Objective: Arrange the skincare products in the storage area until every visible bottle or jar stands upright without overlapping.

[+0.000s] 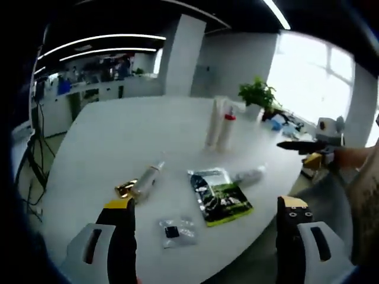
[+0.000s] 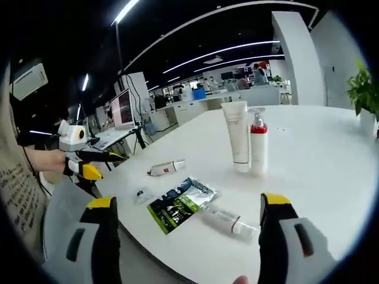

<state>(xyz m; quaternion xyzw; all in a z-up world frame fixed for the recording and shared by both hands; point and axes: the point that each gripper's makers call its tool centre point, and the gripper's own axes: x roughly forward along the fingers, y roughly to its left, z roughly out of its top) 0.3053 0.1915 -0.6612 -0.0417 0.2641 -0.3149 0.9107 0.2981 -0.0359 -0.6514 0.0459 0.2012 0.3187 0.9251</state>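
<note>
A white tube (image 1: 214, 121) and a clear bottle with a red cap (image 1: 227, 131) stand upright side by side on the white table (image 1: 130, 136). A slim bottle with a gold cap (image 1: 142, 180) lies flat, and a small clear bottle (image 1: 249, 176) lies beside a green-and-black sachet (image 1: 220, 196). My left gripper (image 1: 206, 204) is open above the table's near edge, holding nothing. The right gripper view has the tube (image 2: 237, 135), red-capped bottle (image 2: 258, 148), gold-capped bottle (image 2: 167, 168), sachet (image 2: 180, 204) and clear bottle (image 2: 228, 220). My right gripper (image 2: 190, 204) is open and holds nothing.
A small clear packet (image 1: 176, 231) lies near the table's edge, also in the right gripper view as the packet (image 2: 142, 194). A potted plant (image 1: 257, 94) stands at the far side. The other gripper (image 1: 302, 146) hovers off the table's right edge. Desks and monitors (image 2: 121, 109) fill the background.
</note>
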